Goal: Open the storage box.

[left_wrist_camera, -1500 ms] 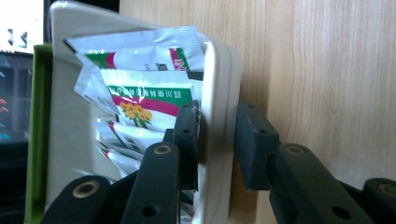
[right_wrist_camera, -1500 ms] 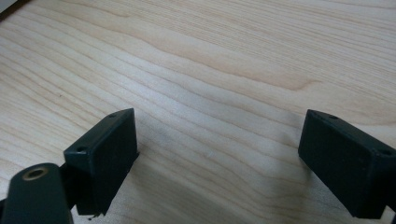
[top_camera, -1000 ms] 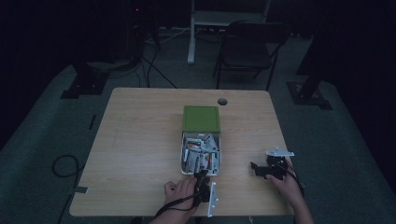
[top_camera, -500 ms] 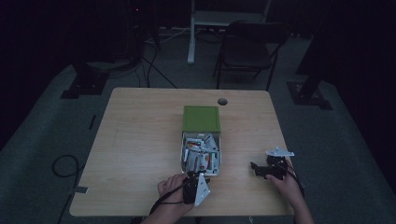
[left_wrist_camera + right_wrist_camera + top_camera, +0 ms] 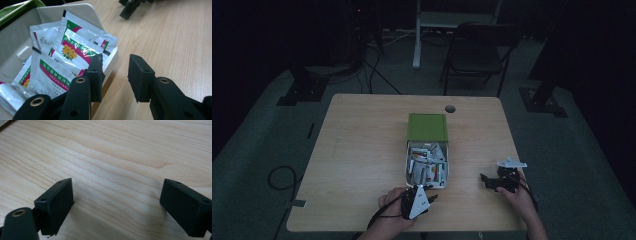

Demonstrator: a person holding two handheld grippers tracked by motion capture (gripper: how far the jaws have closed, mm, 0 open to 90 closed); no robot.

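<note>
Left gripper [image 5: 115, 75] parked at the near corner of the white box [image 5: 85, 10] stuffed with sachets [image 5: 75, 47], jaws a bit apart with nothing between them, right gripper [image 5: 117, 202] wide open over bare table [image 5: 120, 150], well off to the side.

High view looked down from above on the table [image 5: 362, 150], left gripper view sat close over its box [image 5: 82, 10], right gripper view skimmed bare wood

A dim lab or studio: a lone wooden table [image 5: 362, 150], folding chair [image 5: 477, 50], floor cables [image 5: 377, 70] and stand bases [image 5: 302, 90].
</note>
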